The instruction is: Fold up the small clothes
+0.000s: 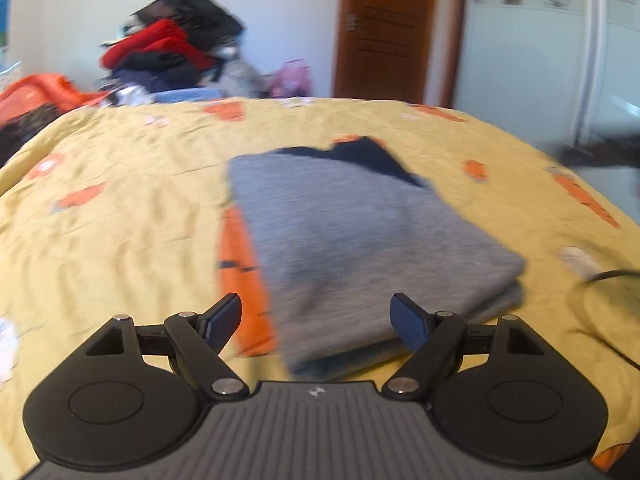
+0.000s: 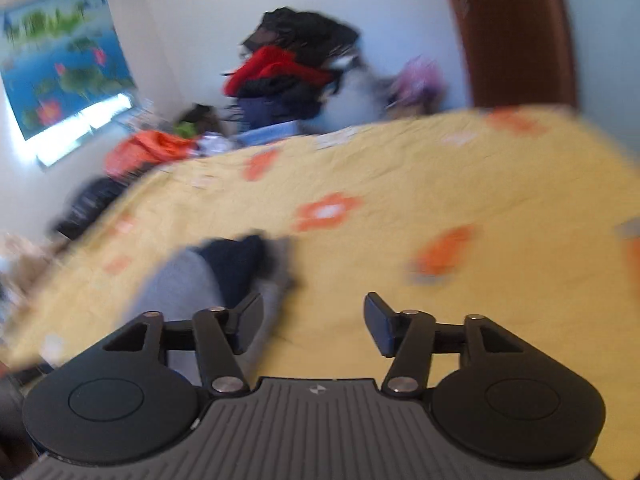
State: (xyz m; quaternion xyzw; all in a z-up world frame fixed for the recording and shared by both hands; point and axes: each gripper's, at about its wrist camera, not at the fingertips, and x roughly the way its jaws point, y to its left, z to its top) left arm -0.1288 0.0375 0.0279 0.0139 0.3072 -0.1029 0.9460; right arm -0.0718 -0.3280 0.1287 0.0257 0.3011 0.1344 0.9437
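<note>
Folded grey garment (image 1: 360, 240) lies on the yellow bedspread (image 1: 120, 220), long axis running away from the left gripper (image 1: 318, 320), whose spread, empty fingers straddle its near edge. Right gripper (image 2: 314, 326), also spread and empty, has the garment to its left; the left gripper looks nearer.

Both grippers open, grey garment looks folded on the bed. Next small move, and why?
Probably ease the left gripper forward and down onto the near edge of the grey garment. Its fingers are spread and empty just short of that stacked edge. The right gripper is also open, over bare yellow bedspread beside the garment.
</note>
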